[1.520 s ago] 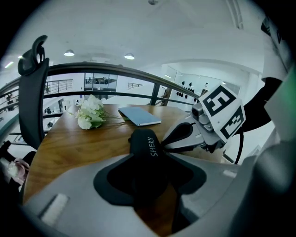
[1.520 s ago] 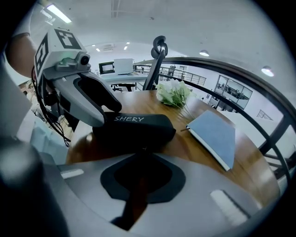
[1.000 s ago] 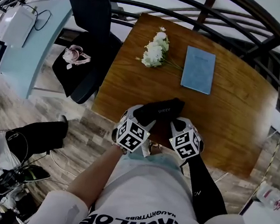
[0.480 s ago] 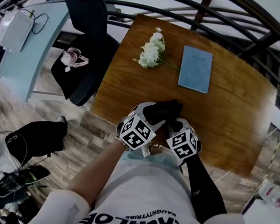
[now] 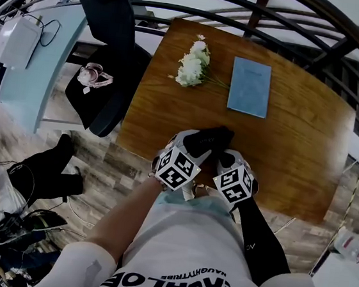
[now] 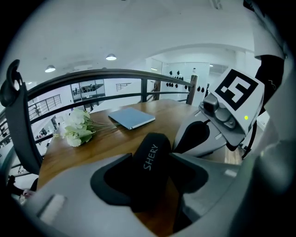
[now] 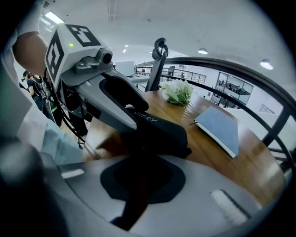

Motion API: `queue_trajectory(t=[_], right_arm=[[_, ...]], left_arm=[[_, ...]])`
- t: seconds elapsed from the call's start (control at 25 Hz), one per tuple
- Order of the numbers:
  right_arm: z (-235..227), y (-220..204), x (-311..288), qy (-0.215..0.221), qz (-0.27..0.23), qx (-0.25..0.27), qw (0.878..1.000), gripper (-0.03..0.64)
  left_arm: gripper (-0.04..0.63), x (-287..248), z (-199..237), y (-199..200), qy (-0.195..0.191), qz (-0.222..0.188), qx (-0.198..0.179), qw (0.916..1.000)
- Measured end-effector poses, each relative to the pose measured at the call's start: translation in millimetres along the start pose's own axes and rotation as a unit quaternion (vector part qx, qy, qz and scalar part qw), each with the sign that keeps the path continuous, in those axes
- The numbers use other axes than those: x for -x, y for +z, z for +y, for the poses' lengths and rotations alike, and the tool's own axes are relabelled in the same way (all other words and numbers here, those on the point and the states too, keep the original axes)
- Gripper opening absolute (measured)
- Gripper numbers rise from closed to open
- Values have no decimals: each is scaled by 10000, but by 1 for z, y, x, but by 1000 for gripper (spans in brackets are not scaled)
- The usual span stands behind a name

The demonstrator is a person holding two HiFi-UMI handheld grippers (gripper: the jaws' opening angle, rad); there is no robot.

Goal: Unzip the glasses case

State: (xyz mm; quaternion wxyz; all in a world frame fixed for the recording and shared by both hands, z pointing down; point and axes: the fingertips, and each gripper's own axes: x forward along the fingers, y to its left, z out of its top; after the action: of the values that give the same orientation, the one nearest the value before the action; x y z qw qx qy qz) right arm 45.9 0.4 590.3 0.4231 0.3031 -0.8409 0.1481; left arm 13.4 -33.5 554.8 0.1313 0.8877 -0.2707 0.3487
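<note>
Black glasses case, at the wooden surface's near edge, sits grasped in the left gripper's fingers; the right gripper's fingers are clenched together just beside it.

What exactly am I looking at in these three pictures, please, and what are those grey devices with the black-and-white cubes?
There is no robot here: a person holds a gripping tool in each hand. The head view comes from a camera on the person's head, looking steeply down. The left and right gripper views come from cameras that ride on each tool. On the wooden table lie white flowers, a blue notebook and a black glasses case. The left tool is clamped on the glasses case. The right tool is shut right against the case; whether it pinches the zipper tab I cannot tell. The marked cubes are parts of the tools.
</note>
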Motion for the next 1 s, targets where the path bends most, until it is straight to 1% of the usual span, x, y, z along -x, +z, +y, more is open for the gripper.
queue_trajectory(t=[0.44,1.0], right_arm=[[-27,-10,8,-332,0,-255,9991,28],[-59,-12,5,-516,70,-197,9985,29]], left_arm=[[255,0,1,-1,41,-67,-1,10000],[255,0,-1,-1,45,-65,-63,9999]])
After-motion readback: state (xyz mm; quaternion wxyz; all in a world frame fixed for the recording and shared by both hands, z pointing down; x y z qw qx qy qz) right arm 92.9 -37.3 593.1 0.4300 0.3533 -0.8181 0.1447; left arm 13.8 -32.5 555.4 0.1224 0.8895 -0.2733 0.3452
